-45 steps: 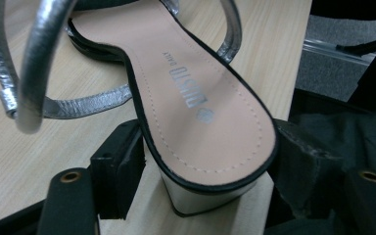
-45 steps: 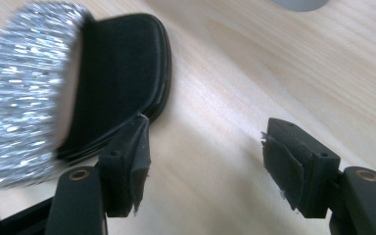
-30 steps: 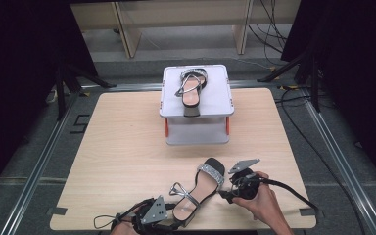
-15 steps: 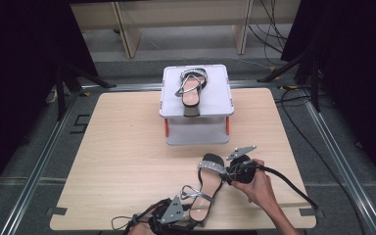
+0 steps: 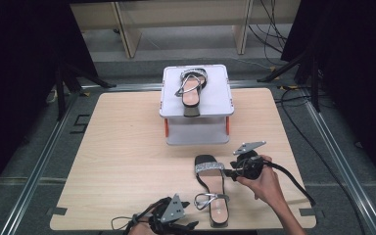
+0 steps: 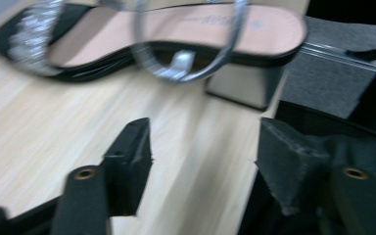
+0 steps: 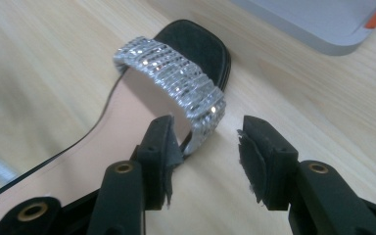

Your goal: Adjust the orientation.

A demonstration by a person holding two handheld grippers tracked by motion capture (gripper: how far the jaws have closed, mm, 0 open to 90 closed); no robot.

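Observation:
A black block-heel sandal (image 5: 212, 186) lies on the wooden table (image 5: 127, 161), toe toward the white stand. Its sequinned toe strap (image 7: 176, 78) and thin silver ankle strap (image 6: 186, 49) stand up from the insole. My right gripper (image 5: 232, 172) (image 7: 203, 142) is open; its jaws have just been opening, and the strap's end sits between them with the right pad clear of it. My left gripper (image 5: 192, 226) (image 6: 200, 147) is also open after just opening. Nothing is between its jaws, and the heel block (image 6: 245, 85) is a little ahead of them.
A matching sandal (image 5: 192, 90) rests on top of the white stand (image 5: 196, 132) at the table's far middle. The table's near edge runs just beside my left gripper. Cables trail off the right side.
The sandal's heel has swung right, so it now lies straight instead of diagonal. The left gripper shifted right and its jaws parted. The right hand moved slightly away from me.

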